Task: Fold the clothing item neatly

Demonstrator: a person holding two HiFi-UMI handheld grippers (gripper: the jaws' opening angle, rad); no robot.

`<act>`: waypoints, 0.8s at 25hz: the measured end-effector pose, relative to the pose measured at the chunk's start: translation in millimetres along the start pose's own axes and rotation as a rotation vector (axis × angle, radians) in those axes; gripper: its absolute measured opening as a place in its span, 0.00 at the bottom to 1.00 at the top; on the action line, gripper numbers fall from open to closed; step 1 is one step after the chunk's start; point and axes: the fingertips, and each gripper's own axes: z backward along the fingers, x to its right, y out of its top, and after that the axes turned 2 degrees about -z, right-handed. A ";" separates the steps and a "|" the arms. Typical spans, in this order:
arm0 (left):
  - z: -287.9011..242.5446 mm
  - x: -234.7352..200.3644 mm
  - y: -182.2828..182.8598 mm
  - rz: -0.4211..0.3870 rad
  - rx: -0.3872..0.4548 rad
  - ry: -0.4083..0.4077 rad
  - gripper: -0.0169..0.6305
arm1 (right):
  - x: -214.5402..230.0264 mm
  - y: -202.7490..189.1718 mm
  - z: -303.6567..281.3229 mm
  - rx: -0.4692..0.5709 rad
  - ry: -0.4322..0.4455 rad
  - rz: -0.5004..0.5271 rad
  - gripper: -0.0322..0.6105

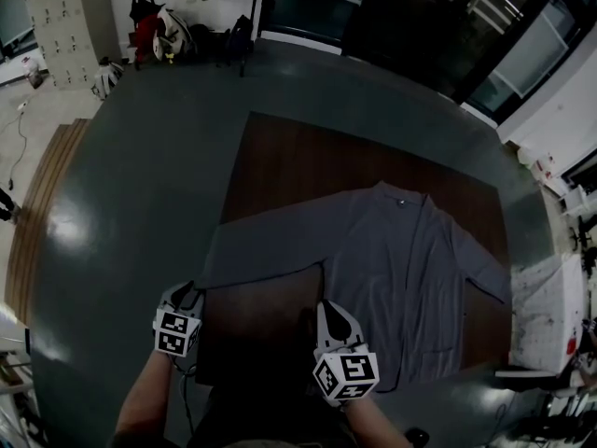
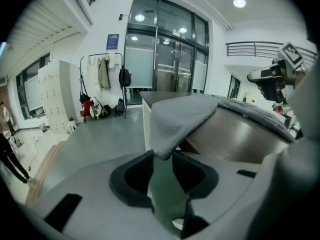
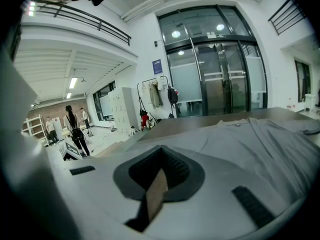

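Where the grey cardigan (image 1: 401,269) lies: spread flat and front up on the dark brown worktop (image 1: 280,157), with the collar toward the far edge and the hem toward the person.
Left sleeve (image 1: 266,255): stretched sideways to the worktop's left edge, where its cuff (image 2: 167,134) droops just over the edge.
Right sleeve (image 1: 480,278): angled down and outward, ending at or very near the right edge.
Left claw (image 1: 187,289): released, jaws apart, at the left edge. The cuff's corner hangs between the tips, with a gap showing below it.
Right claw (image 1: 328,308): clenched on nothing, near the hem's left corner. Whether it touches the cloth cannot be told.
Bare worktop: a broad strip beyond the collar, and a patch under the left sleeve between the two claws.
Floor (image 1: 140,185): grey and wide open to the left and on the far side.
Right side: a cluttered white stand (image 1: 550,311) sits close to the worktop's near right corner.
Far wall: a coat rack (image 2: 102,74) stands well apart from the worktop.
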 end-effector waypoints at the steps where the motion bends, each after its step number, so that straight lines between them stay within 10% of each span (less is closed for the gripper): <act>1: 1.1 -0.6 1.1 0.000 -0.001 0.002 0.22 | -0.9 0.3 0.7 0.000 0.001 -0.002 0.03; 20: 61.9 -11.3 141.5 0.003 0.320 0.095 0.08 | -0.3 30.9 5.1 0.070 0.011 -0.025 0.03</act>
